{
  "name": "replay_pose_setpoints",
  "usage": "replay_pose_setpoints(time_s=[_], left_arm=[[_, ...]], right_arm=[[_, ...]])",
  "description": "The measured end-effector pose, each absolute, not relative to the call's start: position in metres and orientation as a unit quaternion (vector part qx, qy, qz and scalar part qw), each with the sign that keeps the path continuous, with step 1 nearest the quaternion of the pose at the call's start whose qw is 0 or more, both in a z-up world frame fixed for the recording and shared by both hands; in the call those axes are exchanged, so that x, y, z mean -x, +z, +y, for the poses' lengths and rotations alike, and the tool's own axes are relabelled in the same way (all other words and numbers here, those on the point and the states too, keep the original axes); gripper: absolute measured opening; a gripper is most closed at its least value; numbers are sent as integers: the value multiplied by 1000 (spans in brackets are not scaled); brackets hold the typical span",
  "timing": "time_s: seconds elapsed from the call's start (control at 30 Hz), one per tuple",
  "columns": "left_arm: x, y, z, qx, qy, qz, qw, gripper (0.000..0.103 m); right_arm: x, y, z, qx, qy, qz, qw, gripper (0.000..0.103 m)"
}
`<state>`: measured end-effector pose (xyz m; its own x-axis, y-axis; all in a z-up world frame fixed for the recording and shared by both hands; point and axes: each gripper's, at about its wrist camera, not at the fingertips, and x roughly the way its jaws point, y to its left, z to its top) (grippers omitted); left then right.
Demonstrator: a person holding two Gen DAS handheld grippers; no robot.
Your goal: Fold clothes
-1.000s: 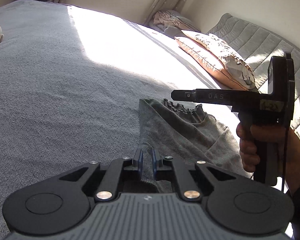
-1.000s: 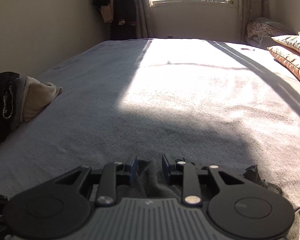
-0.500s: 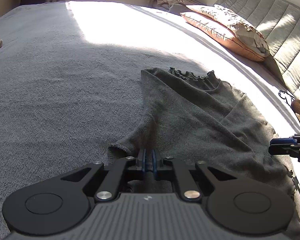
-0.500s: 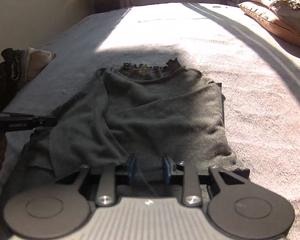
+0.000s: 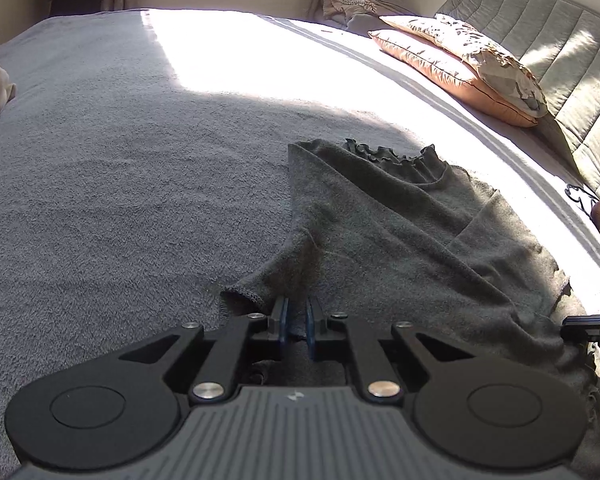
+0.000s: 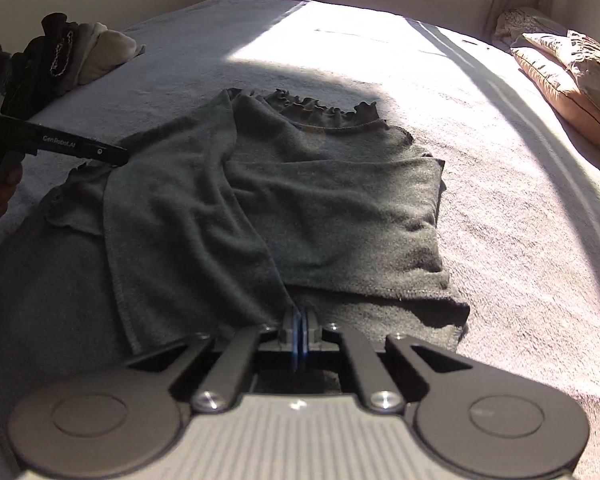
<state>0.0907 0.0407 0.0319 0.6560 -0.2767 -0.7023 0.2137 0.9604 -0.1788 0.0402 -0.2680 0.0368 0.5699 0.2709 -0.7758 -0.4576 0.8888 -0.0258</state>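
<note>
Grey knit fabric, a top [image 6: 300,200] with a frilled neckline at twelve o'clock, is spread on the bed [image 6: 500,200] in the right wrist view, its sides already laid inward over the middle. The right tongs [image 6: 300,336] are clenched at six o'clock on the hem edge, which appears pinched between the blades. The left tongs [image 5: 296,320] are clamped on a corner of the same top, fabric seen between the pads. The lengthwise folds are judged done; the fold from hem up to neckline is judged left, then stacking. Other clothes [image 6: 60,60] lie bunched at ten o'clock; pillows [image 6: 572,76] at two
</note>
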Motion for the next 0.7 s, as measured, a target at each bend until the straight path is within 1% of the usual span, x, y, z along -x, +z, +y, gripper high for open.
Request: replay_pose_setpoints(time_s=[0.2,0.27,0.33,0.37,0.4,0.43,0.47,0.53,0.63,0.7], left_arm=[[-89,33,42,39,-130,394,909,9],[-88,33,39,29,-127,393,910,9],[-86,34,38,23,-130,390,911,9],[-85,36,37,22,-132,388,912,9],[-84,37,37,24,-137,384,913,9],[-82,40,36,28,-145,375,915,9],[-80,43,35,27,-153,365,918,9],[-77,49,31,22,-166,347,923,9],[-81,43,23,7,-158,360,919,9],[-86,36,21,6,-150,376,914,10]], right_arm=[[-28,65,-280,111,186,358,908,1],[-33,60,-281,107,191,375,901,1],[-38,55,-281,103,197,393,892,4],[-39,52,-281,105,210,406,883,10],[-40,51,-281,109,209,403,884,25],[-41,53,-283,112,201,392,891,34],[-41,57,-285,111,197,372,901,46],[-46,61,-288,93,203,355,908,47],[-61,58,-282,61,227,363,902,46],[-73,52,-272,56,242,374,894,41]])
